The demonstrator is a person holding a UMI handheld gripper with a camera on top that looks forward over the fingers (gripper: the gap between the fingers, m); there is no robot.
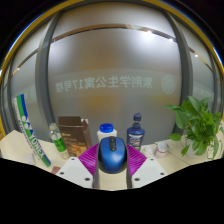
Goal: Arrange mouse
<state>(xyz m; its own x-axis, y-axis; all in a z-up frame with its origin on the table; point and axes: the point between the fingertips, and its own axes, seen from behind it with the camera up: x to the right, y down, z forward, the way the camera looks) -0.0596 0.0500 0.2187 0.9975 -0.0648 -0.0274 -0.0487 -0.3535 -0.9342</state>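
A blue computer mouse (111, 153) sits between my gripper's (111, 149) two fingers, its front end pointing away from me. The magenta pads press on its left side (90, 157) and right side (133, 156), with no gap showing. The gripper is shut on the mouse. The pale table top (30, 152) lies beneath and ahead; I cannot tell whether the mouse touches it.
Just beyond the mouse stand a white jar with a blue lid (107, 133) and a blue-capped bottle (136, 130). A brown box (72, 131) and a tall green-and-white pack (30, 128) stand to the left, a potted plant (198, 125) to the right. A frosted glass wall (110, 70) is behind.
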